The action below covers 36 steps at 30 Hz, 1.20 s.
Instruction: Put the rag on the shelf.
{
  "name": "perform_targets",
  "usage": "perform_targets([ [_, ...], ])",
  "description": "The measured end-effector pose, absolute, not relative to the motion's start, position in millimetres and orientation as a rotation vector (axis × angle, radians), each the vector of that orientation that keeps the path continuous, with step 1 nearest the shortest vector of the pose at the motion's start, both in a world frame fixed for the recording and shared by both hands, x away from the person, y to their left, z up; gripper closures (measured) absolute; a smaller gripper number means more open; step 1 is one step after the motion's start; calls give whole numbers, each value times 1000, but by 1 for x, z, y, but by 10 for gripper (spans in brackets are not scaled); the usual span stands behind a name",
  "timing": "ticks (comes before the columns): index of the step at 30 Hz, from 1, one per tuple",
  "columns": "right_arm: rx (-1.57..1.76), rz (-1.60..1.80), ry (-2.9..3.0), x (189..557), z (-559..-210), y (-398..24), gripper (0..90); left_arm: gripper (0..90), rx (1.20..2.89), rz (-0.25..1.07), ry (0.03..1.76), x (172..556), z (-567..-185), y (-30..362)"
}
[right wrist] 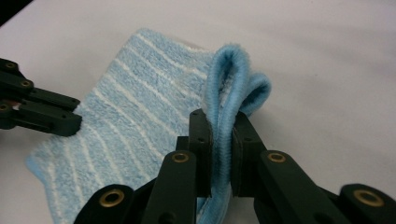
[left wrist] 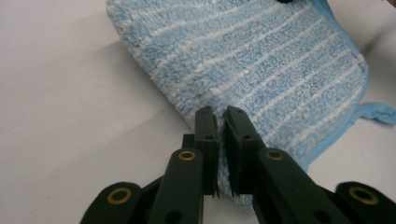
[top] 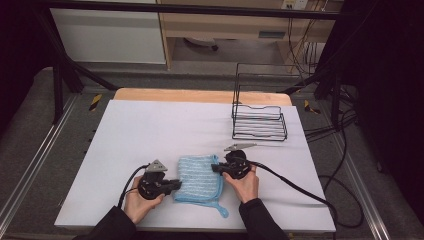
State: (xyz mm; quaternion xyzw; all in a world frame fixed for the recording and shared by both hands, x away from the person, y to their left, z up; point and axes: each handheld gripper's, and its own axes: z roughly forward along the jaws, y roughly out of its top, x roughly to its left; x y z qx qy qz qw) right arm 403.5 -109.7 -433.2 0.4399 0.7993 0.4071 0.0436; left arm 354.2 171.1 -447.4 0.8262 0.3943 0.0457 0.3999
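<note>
Blue terry cloth [top: 200, 177] — white-striped, folded, its edge bunched in the right tool [right wrist: 220, 135].

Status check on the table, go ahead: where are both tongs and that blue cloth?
Left tongs shut on folded blue striped terry cloth, left edge. Right tongs shut on its right edge. Black wire rack stands apart, behind; nothing in the way.

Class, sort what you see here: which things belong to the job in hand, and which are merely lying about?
In the job: blue striped cloth; left tongs and right tongs, each clamped on a cloth edge.
Lying about: black wire rack; loose cables.
</note>
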Motion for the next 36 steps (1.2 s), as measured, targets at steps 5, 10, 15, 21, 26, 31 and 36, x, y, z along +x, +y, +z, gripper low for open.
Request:
perform_targets([
  [5,1312,1237,2435,404,-444,-111,691,724,2102,158,986,353,-446,172],
  [10,1250,1304,2382,403,-437,-122,446,533,2128,222,984,354,-441,174],
  [15,1193,1359,2380,397,-428,-136,251,338,2126,240,993,362,-431,181],
  [21,1159,1400,2379,387,-425,-150,138,193,2105,257,983,376,-418,183],
  [26,1157,1417,2368,377,-427,-164,80,152,2107,293,982,391,-412,177],
  [31,1182,1438,2348,370,-430,-176,70,167,2113,320,1016,408,-411,168],
  [36,1186,1438,2349,368,-432,-178,66,207,2109,305,1091,424,-419,159],
])
